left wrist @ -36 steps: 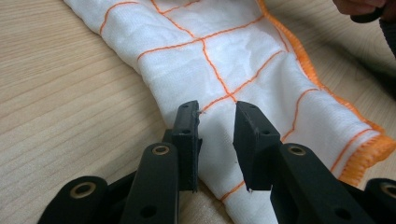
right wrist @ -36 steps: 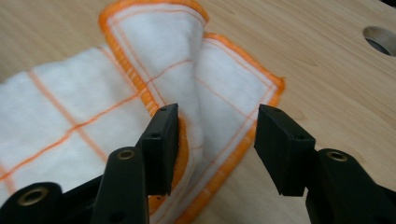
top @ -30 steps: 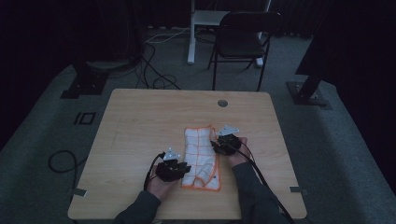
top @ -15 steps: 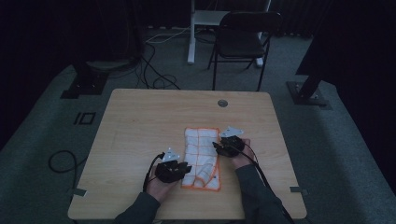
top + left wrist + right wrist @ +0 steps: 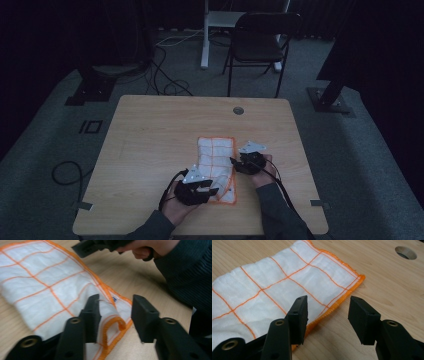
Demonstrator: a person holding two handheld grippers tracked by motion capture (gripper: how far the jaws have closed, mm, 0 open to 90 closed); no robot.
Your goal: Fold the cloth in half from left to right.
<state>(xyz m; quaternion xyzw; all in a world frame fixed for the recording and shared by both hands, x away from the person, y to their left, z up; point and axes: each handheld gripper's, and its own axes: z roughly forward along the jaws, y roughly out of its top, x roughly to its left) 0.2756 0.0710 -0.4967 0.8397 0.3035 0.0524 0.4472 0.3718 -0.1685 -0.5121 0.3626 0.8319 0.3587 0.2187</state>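
White cloth (image 5: pixel 216 169) with orange grid lay folded lengthwise on the table (image 5: pixel 150 135), both grippers alongside. Left gripper (image 5: pixel 115 312) gaped over its raised near corner, holding nothing. Right gripper (image 5: pixel 328 312), open and empty, straddled the hem. Next, judged: pinching. No writing legible.

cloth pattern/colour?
The cloth is white with an orange grid and orange hem; the right gripper view shows it best.

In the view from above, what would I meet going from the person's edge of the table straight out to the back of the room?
Left tongs → right tongs → far edge of the white cloth with orange lines → round hole in the table → black chair on the floor behind.
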